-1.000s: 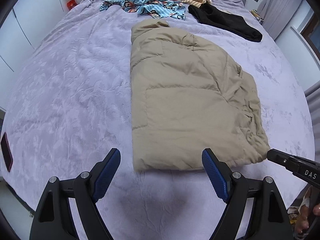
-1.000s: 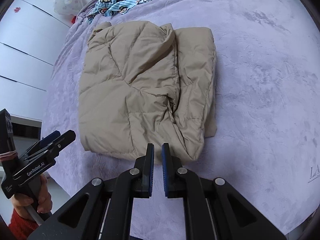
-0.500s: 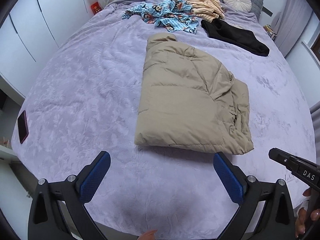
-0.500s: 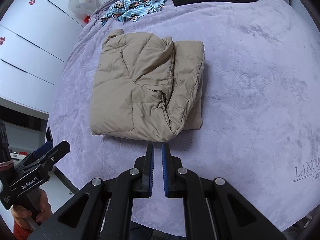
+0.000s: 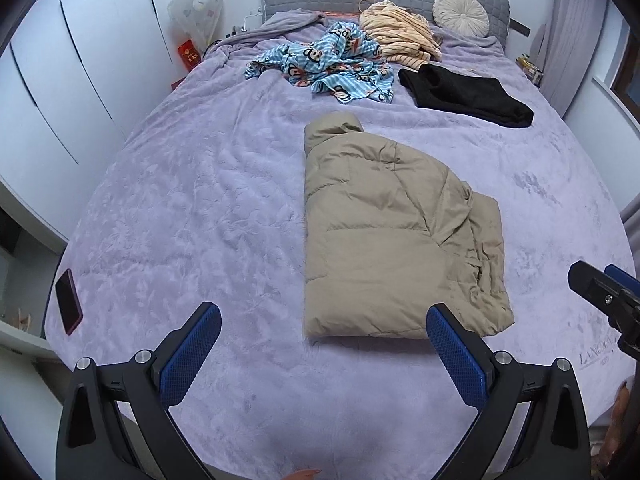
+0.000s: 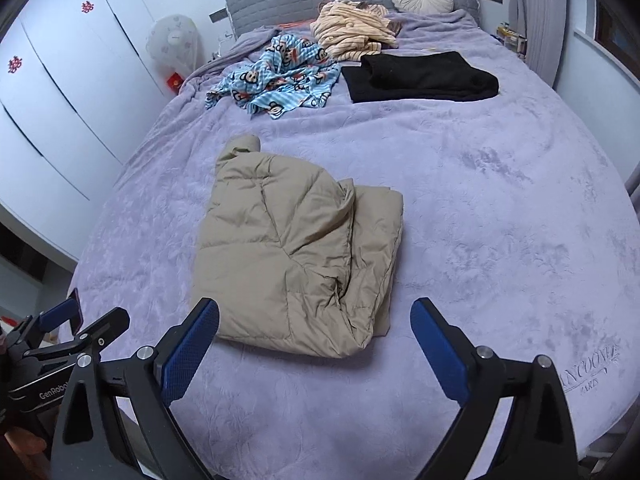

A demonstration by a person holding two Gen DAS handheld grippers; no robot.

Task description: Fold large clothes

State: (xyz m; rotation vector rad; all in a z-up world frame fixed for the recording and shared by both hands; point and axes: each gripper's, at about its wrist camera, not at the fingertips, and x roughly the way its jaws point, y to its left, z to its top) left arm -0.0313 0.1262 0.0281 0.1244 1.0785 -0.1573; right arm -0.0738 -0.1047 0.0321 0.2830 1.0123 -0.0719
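While both grippers' fingers (image 5: 192,350) (image 6: 438,350) stand apart, the folded tan jacket (image 5: 384,240) lies on the bed (image 5: 200,200).

A wide stretch of bare lavender bedspread (image 5: 192,208) lies open left of the folded tan puffer jacket (image 5: 384,240), and another on its right side (image 6: 500,220). A dark phone (image 5: 68,302) lies at the near left edge. Toward the headboard, a blue patterned garment (image 5: 332,66), a striped cream garment (image 5: 400,36) and a folded black garment (image 5: 464,94) crowd the far end. White wardrobe doors (image 5: 80,80) close the left side.
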